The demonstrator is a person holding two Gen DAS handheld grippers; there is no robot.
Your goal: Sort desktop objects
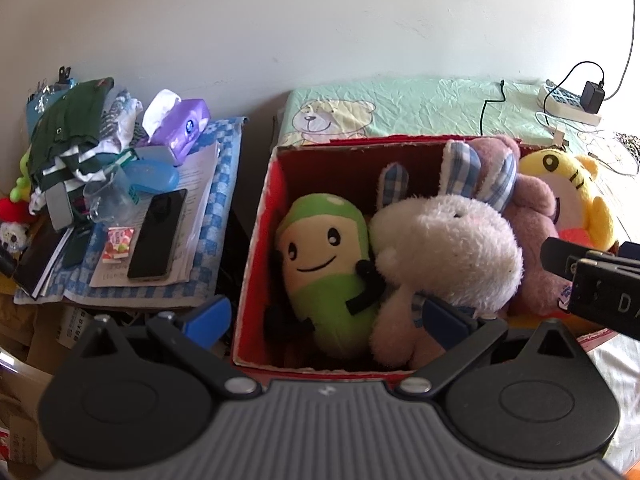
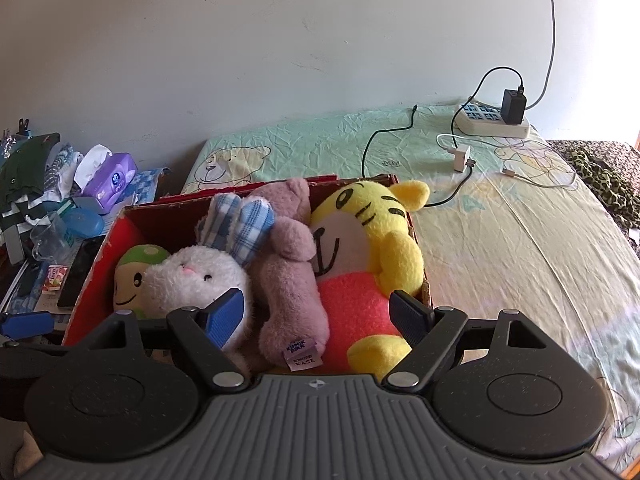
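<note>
Toys already fill the red box point(image 2: 136, 216), both the left gripper point(image 1: 326, 320) and right gripper point(image 2: 320, 314) hover spread and empty, so the next move likely reaches for the cluttered side table point(image 1: 224, 184).

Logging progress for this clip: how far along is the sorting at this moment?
Done: four plush toys sit packed in the red cardboard box: the green smiling plush, white fluffy rabbit, mauve bear and yellow tiger. In hand: nothing; the left gripper and right gripper both hover open over the box. Left: the side table's clutter, including the black phone, purple tissue pack and dark green clothes.
</note>
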